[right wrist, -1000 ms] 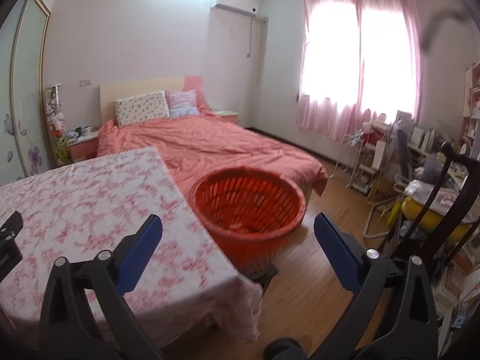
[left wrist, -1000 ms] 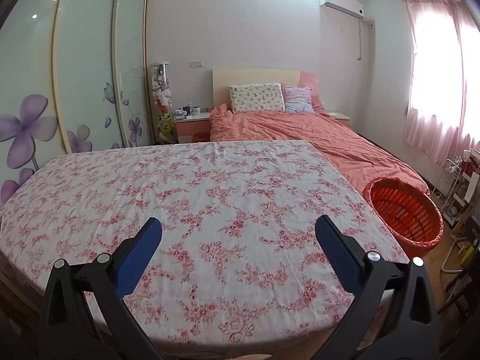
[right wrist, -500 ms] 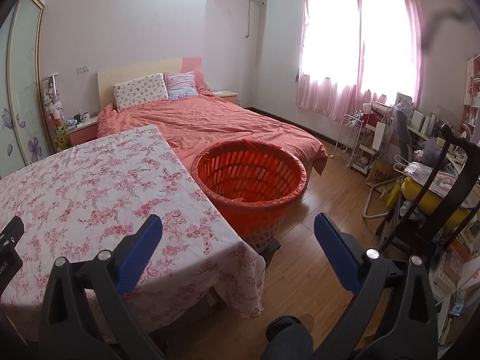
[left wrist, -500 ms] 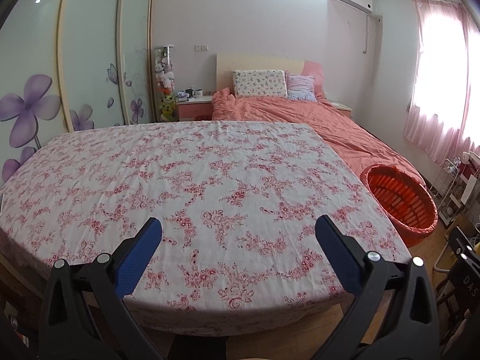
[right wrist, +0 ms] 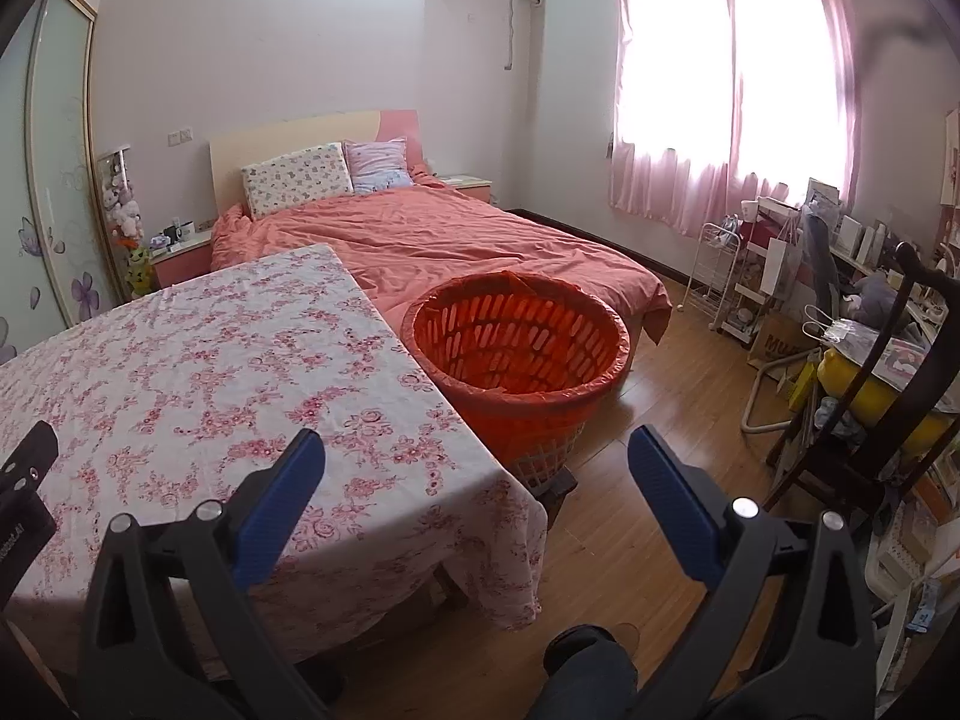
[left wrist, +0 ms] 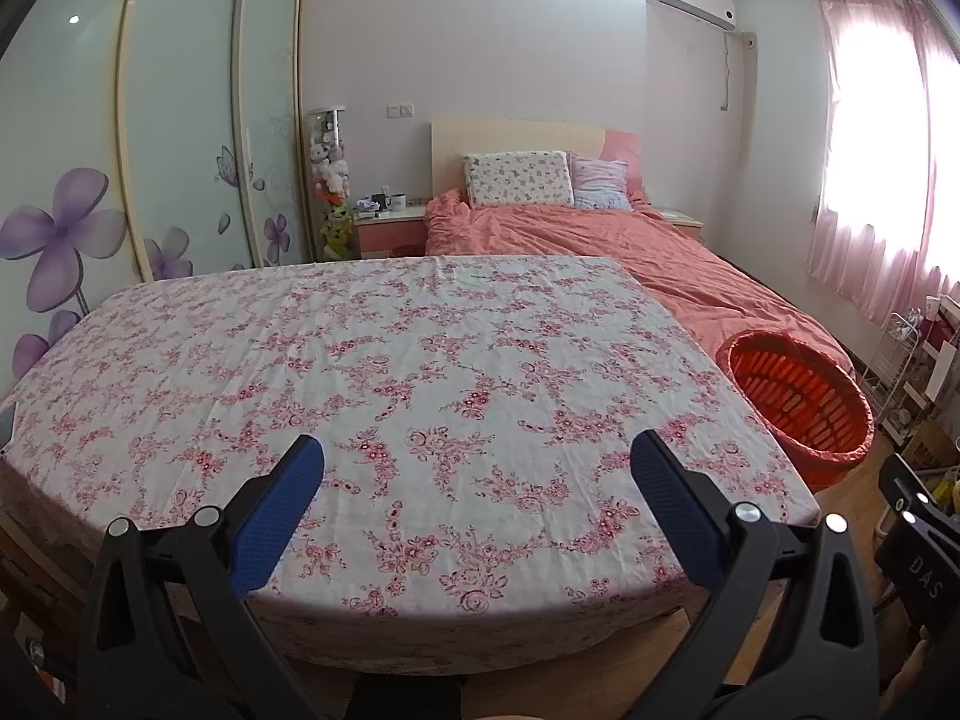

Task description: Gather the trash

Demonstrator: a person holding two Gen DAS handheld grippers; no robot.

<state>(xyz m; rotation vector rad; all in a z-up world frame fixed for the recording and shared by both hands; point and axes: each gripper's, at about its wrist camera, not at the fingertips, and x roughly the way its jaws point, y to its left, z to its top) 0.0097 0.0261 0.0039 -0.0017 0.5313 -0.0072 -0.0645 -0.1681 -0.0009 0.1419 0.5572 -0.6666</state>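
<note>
Left gripper: my left gripper (left wrist: 477, 480) was spread wide with nothing between its blue pads, held above the near edge of the table (left wrist: 420, 360).
Right gripper: my right gripper (right wrist: 477, 480) was equally wide apart and empty, held over the table corner and the wooden floor (right wrist: 660, 420).
Table: covered in a white cloth with pink flowers; no loose items showed on it in either view.
Basket: the orange basket (right wrist: 516, 342) stood upright on the floor, just beside the table's right edge and at the foot of the bed (right wrist: 450, 240). Its mouth faced straight up and its long axis was vertical.
Only in the right view: the basket's inside, lined with an orange bag, with what might have been something at the bottom, too dim to tell; a cluttered desk (right wrist: 870, 300); my shoe (right wrist: 588, 648).
Only in the left view: the whole tabletop and the wardrobe doors (left wrist: 180, 120) painted with purple flowers.
</note>
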